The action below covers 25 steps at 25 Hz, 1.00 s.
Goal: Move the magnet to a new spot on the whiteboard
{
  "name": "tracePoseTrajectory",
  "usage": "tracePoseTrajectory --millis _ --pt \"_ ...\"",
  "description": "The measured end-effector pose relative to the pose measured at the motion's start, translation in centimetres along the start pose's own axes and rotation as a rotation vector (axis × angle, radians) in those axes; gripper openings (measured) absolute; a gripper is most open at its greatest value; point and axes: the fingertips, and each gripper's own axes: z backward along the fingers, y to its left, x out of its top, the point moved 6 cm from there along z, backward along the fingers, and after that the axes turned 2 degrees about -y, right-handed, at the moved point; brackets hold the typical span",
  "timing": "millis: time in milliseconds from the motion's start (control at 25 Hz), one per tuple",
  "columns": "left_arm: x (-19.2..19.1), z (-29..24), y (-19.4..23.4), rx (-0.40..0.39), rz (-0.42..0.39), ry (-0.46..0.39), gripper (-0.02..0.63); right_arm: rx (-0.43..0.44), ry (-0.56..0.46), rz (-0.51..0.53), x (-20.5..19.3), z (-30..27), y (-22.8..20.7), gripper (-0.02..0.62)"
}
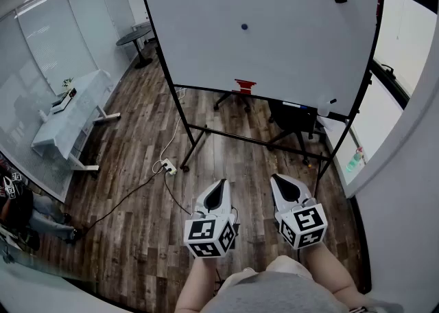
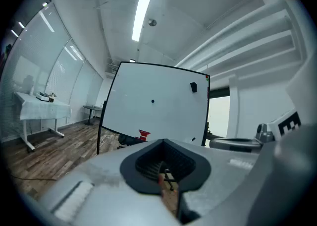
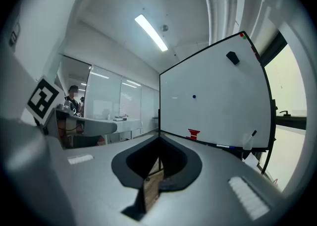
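1. No legible text, brand or number was found.
2. The marker cube (image 1: pixel 210 235) on the left gripper (image 1: pixel 218 184) and that on the right gripper (image 1: pixel 279 180) bore only black-and-white square patterns.

A small, round, dark blue magnet (image 1: pixel 244 27) clings flat to the face of a large white whiteboard (image 1: pixel 206 44) with a thin black frame. It sits near the middle of the board, about halfway up, well apart from every edge, with bare white surface all around it. The left gripper view (image 2: pixel 152 101) and the right gripper view (image 3: pixel 193 97) show it as a dark dot in the same central spot. The whiteboard stands nearly upright on a black metal stand (image 1: pixel 254 141), whose legs rest on the wood-plank floor (image 1: pixel 137 154).
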Motion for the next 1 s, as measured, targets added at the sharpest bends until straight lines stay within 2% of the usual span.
tracePoseTrajectory --millis 440,680,1000 --pt "0.1 0.4 1.1 -0.019 0.003 0.021 0.005 0.012 -0.001 -0.018 0.3 -1.1 1.9 -0.002" --pt "0.2 1.0 2.3 -0.016 0.003 0.018 0.005 0.012 -0.024 -0.066 0.0 -1.7 3.0 0.000" --pt "0.2 0.6 3.4 -0.007 0.031 0.009 0.005 0.032 -0.005 -0.075 -0.2 -2.0 3.3 0.002"
